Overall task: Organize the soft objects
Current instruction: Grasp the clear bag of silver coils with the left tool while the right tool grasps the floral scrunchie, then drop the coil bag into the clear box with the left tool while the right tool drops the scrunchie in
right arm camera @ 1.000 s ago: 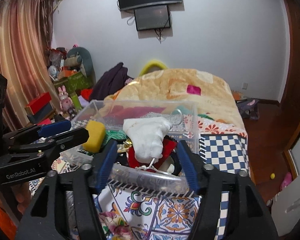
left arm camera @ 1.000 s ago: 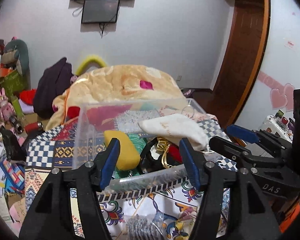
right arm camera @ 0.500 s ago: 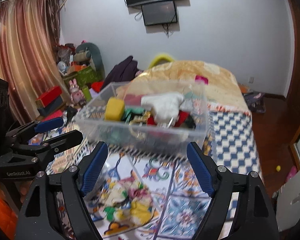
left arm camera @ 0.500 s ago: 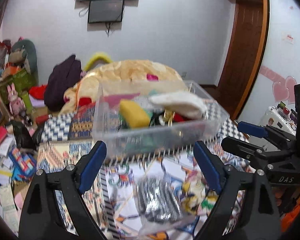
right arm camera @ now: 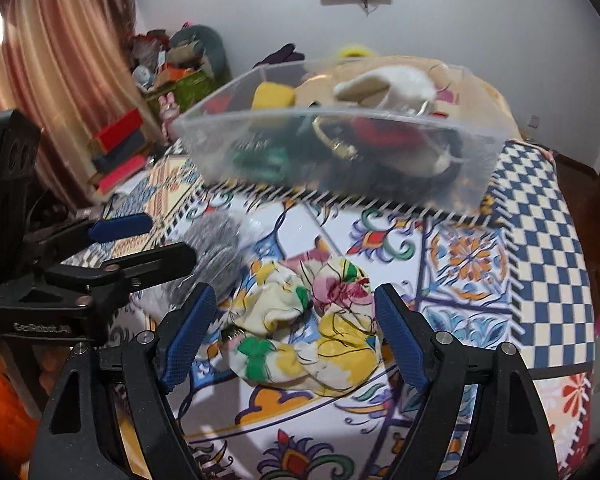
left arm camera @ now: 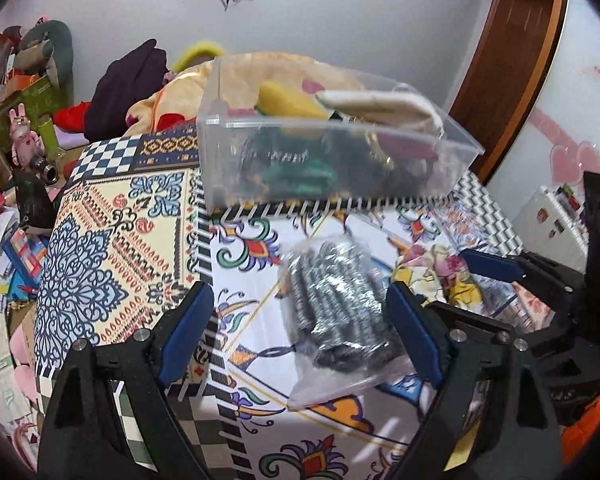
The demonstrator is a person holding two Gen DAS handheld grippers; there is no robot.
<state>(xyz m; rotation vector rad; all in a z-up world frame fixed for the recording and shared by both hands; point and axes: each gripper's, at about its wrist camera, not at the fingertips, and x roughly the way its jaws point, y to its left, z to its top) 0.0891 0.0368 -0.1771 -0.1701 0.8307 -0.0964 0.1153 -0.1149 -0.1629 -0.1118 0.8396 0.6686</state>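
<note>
A clear plastic bin holding a yellow sponge, a white cloth and other soft items stands on the patterned table cover; it also shows in the right wrist view. A clear bag of grey knitted material lies between the fingers of my open left gripper. A floral cloth bundle lies between the fingers of my open right gripper. Both grippers are empty and hover above the items.
The patterned table cover has a checkered border on the right. A bed with an orange blanket stands behind. Toys and boxes crowd the left side. A wooden door is at the right.
Both grippers have opened wide, let go of the bin's near rim, pulled back and tilted down. The grey bag and floral cloth have come into view between the fingers.
</note>
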